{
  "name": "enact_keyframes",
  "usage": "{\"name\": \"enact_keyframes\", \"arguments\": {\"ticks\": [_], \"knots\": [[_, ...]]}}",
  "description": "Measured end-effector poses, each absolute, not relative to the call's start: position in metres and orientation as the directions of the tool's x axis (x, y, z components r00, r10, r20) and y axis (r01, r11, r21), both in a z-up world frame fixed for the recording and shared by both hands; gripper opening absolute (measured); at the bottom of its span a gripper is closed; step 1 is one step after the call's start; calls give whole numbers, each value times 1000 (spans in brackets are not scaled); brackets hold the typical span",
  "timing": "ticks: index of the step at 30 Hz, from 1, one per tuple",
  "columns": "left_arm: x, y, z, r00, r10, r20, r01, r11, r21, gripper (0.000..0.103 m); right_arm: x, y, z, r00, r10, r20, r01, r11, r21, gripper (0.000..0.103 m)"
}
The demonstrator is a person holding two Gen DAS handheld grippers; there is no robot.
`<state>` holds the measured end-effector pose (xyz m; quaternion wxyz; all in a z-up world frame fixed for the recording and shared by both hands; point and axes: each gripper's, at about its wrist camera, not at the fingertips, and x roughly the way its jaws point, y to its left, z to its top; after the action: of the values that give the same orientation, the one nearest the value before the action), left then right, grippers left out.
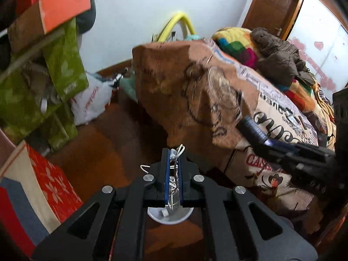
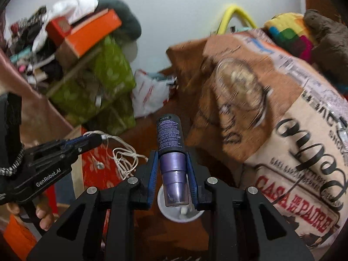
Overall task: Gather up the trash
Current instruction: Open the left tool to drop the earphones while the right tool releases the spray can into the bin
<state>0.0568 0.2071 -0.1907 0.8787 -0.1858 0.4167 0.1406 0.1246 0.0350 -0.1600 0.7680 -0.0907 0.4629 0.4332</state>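
Note:
My left gripper [image 1: 173, 154] is shut on a tangle of white earphone cable [image 1: 175, 158], which pokes out past the tips and loops down between the blue pads. From the right wrist view the same left gripper [image 2: 95, 139] comes in from the left with the white earphone cable [image 2: 124, 161] dangling off it. My right gripper [image 2: 171, 152] is shut on a purple and black spray can [image 2: 170, 137] that points forward between the pads. In the left wrist view that right gripper [image 1: 261, 139] reaches in from the right with the dark spray can [image 1: 250, 126] in it.
A bed with a brown printed cover [image 1: 195, 82] fills the right side, with a colourful blanket [image 1: 237, 43] and brown jacket [image 1: 276, 56] on it. Green bags [image 1: 63, 65], an orange box [image 1: 65, 6] and a white plastic bag [image 1: 91, 102] pile up at left. The floor [image 1: 104, 148] is reddish brown.

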Motion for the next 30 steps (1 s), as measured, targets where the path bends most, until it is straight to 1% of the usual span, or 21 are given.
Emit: {"name": "enact_keyframes", "arguments": {"ticks": [6, 14, 20, 23, 30], "knots": [[61, 206, -221, 565, 44, -824, -415, 878, -237, 5, 122, 48, -198, 128, 518, -845, -754, 605, 256, 24], [75, 201, -278, 459, -44, -888, -435, 860, -267, 5, 127, 50, -239, 82, 432, -898, -742, 629, 234, 24], [83, 199, -316, 376, -85, -923, -461, 846, -266, 5, 133, 52, -263, 47, 397, -917, -711, 657, 249, 24], [88, 201, -333, 337, -77, -938, -481, 843, -242, 5, 133, 55, -272, 35, 377, -926, -706, 664, 244, 24], [97, 206, -367, 284, -112, -952, -512, 822, -249, 5, 135, 57, -292, 3, 344, -939, -697, 674, 245, 24]]}}
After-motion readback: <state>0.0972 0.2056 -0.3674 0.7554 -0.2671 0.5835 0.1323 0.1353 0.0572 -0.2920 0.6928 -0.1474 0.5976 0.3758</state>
